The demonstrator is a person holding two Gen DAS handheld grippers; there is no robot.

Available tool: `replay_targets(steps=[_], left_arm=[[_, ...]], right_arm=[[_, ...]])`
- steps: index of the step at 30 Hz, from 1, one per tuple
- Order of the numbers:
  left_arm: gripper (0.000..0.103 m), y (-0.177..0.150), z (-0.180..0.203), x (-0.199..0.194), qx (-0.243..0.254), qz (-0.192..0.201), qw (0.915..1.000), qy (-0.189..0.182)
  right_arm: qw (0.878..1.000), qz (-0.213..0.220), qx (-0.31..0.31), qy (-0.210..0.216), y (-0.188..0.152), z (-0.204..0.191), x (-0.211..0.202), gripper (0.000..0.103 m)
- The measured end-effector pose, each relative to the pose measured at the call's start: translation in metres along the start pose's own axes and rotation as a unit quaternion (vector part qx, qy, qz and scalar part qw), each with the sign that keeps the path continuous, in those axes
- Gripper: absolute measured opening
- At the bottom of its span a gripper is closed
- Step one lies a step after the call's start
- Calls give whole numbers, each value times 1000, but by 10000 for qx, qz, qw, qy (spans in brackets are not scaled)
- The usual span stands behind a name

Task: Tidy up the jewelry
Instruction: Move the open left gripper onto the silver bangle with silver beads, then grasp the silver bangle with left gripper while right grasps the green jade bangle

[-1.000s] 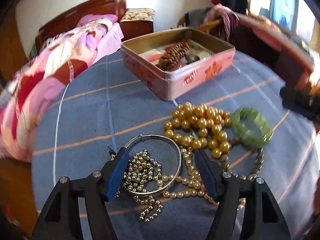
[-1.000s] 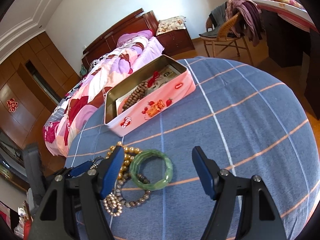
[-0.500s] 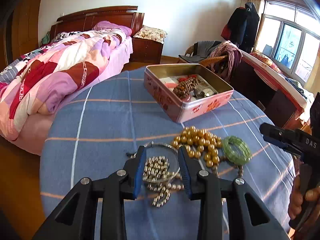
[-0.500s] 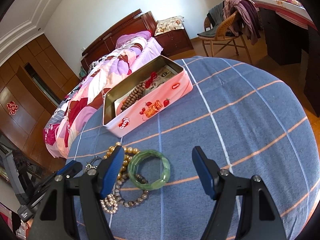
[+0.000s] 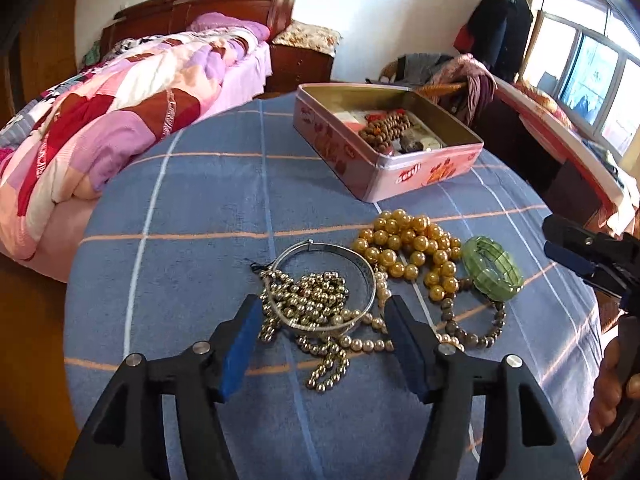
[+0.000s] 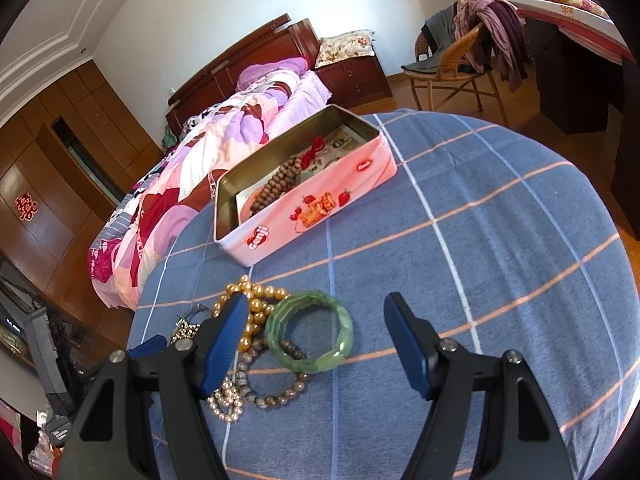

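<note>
Left gripper (image 5: 322, 334) fingers spread over the silver bangle (image 5: 324, 284), jewelry heaped just in front of the pink tin (image 5: 384, 148), right gripper (image 6: 316, 338) fingers spread over the green bracelet (image 6: 310, 330)

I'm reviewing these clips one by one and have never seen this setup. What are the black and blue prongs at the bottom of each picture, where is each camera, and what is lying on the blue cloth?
No robot here: a person holds a two-finger tool in each hand, with a camera on each looking along its fingers. One picture is from the left gripper, the other from the right gripper. Both are open and hold nothing. On the checked tablecloth lie a silver bangle over small metallic beads, a gold pearl strand, a green bracelet and a grey-brown bead bracelet. Behind stands an open pink tin with brown beads inside.
</note>
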State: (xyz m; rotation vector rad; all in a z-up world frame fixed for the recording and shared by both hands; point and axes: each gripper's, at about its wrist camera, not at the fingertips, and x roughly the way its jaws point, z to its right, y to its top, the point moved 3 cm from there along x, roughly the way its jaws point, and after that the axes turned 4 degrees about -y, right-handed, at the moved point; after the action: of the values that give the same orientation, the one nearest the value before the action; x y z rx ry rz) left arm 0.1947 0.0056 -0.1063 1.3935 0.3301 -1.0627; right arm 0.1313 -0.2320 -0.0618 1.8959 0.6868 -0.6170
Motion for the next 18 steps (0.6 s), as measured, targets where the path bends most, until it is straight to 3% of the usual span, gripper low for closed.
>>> replay_targets(steps=[4,7,13,16,18], left_arm=[[63,12,6,13,459,-77,9988,161],[66,16,6,21,540,-242,9982,-36],[65,16,11,23,854,-241,9960,96],[65,17,14,13,898,3,9958,148],[65,20,13,-5,713,339,9969,-40]], right_arm=[[10000,-59,71,-17,-1,3,2,74],[9999,-61,95,-20,0,5,2,74],[9999,-39,154,-36,1,8,1,74],[9999,-36,159,-38,0,9,0,74],[9999,-8,137,-50,1,9,-2,74]])
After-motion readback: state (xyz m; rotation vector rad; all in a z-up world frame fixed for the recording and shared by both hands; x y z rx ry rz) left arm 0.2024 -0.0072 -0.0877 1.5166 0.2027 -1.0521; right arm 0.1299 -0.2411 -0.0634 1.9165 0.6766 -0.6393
